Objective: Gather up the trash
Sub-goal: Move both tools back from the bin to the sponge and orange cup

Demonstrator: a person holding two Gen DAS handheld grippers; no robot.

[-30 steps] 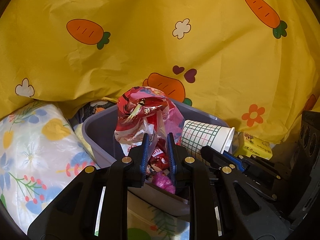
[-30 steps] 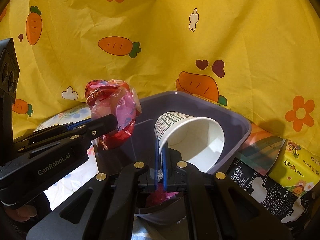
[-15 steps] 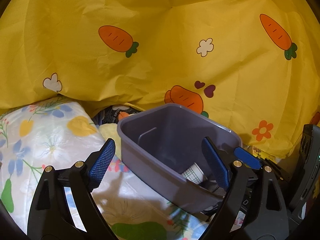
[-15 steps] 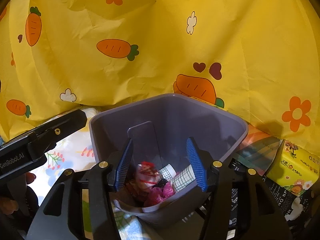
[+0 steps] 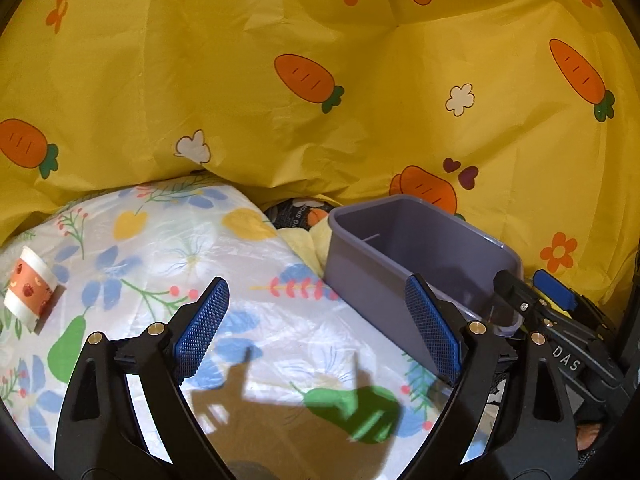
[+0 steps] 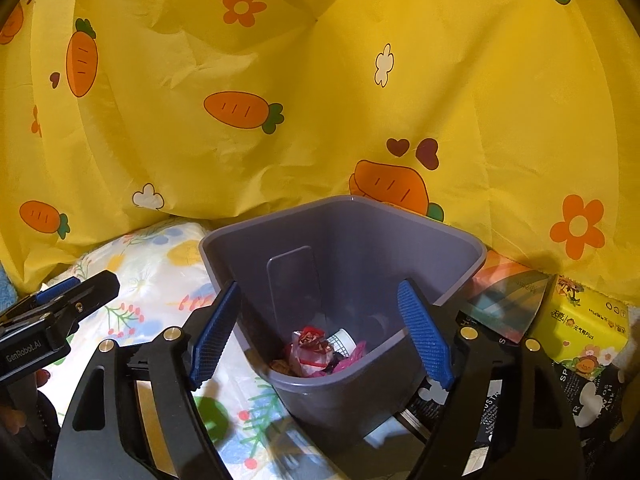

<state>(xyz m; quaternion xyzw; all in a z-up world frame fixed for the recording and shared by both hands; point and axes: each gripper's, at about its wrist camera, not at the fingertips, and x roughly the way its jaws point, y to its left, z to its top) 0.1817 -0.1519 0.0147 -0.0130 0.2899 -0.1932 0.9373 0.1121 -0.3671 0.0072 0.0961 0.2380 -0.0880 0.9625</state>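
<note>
A grey-purple plastic bin (image 6: 400,232) stands on the floral cloth; it also shows at the right of the left wrist view (image 5: 360,280). Inside it lie a red crumpled wrapper (image 6: 310,346), a checked paper cup (image 6: 343,338) and pink scraps (image 6: 352,354). My right gripper (image 6: 320,332) is open and empty, held over the bin's near rim. My left gripper (image 5: 316,328) is open and empty, to the left of the bin above the cloth. A small orange-patterned paper cup (image 5: 30,286) lies on the cloth at the far left.
A yellow carrot-print sheet (image 5: 280,100) hangs behind everything. A white floral cloth (image 5: 160,260) covers the surface. A yellow tissue pack (image 6: 580,324) and dark printed bags (image 6: 592,392) lie right of the bin. A yellow cloth (image 5: 308,240) lies behind the bin.
Both grippers opened and dropped the red wrapper and the checked cup into the bin. The left gripper then moved left, away from the bin, bringing the orange cup into view.
</note>
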